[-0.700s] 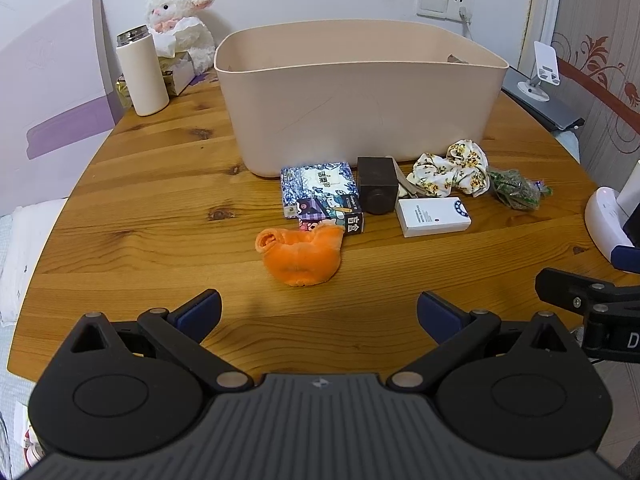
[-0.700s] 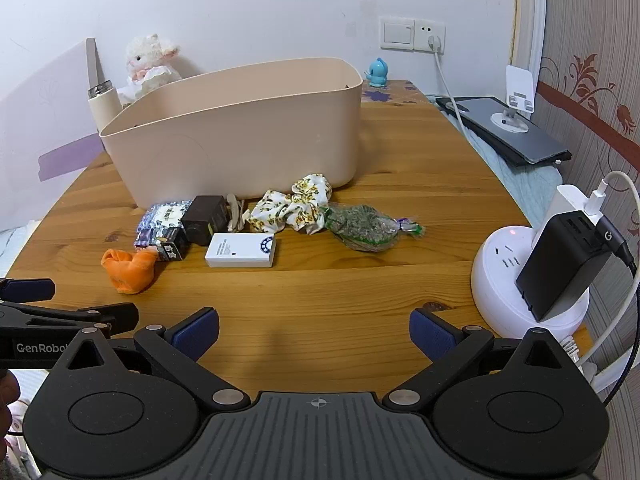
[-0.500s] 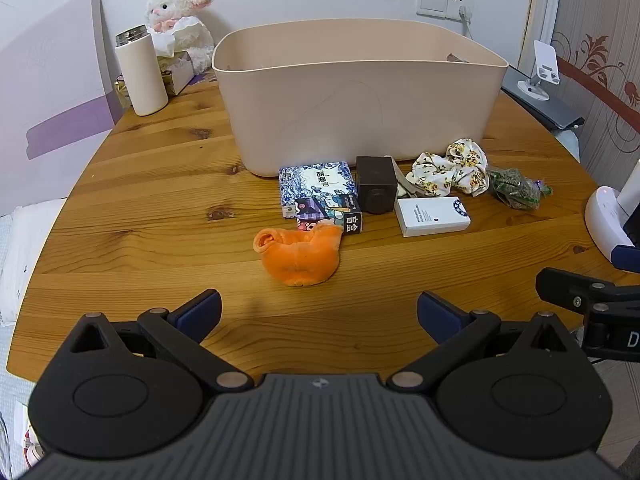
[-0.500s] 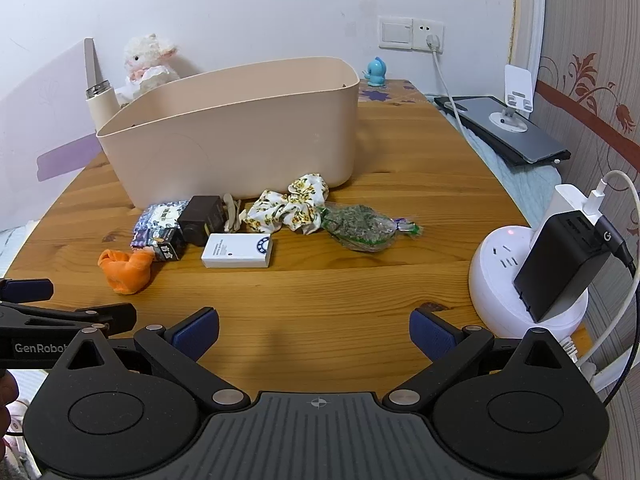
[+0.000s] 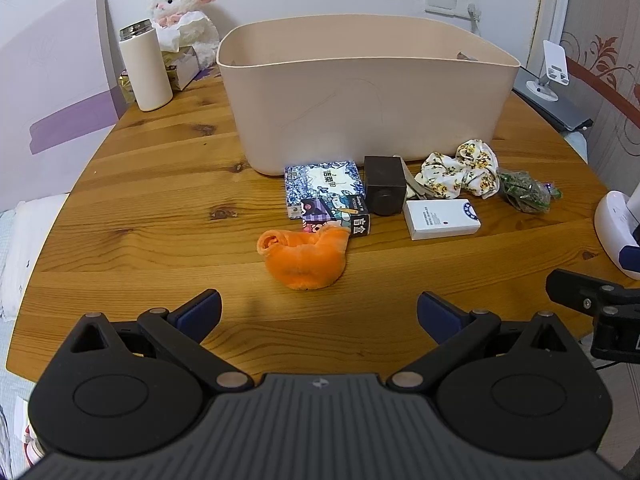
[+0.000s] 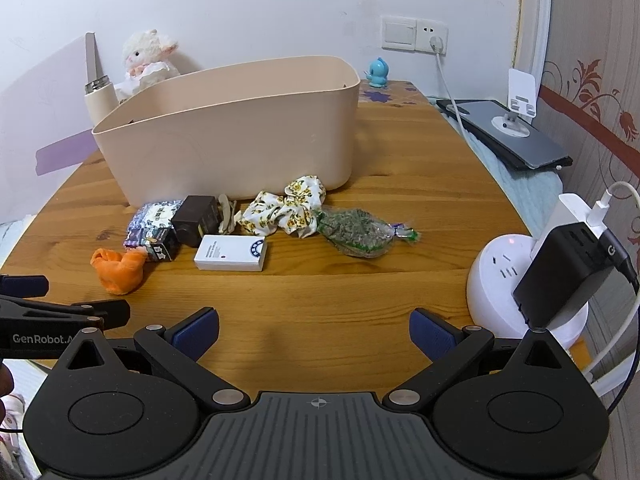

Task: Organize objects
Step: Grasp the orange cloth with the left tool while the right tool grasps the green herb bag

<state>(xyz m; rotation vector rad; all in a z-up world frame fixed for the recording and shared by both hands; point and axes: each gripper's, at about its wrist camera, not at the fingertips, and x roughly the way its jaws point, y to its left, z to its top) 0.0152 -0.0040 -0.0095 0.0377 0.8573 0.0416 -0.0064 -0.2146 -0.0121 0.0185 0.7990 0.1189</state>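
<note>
A beige plastic bin stands on the round wooden table. In front of it lie an orange plush piece, a blue patterned box, a small cartoon box, a dark brown box, a white box, a floral scrunchie and a green packet. My left gripper is open and empty, just short of the orange plush. My right gripper is open and empty near the table's front edge.
A cream flask, a tissue box and a white plush lamb stand at the back left. A white round power hub with a black charger sits at the right edge. A tablet and phone stand lie at the back right.
Both grippers have shifted slightly; the objects sit a little lower and to the left in the right wrist view. Both jaws stay open and empty.
</note>
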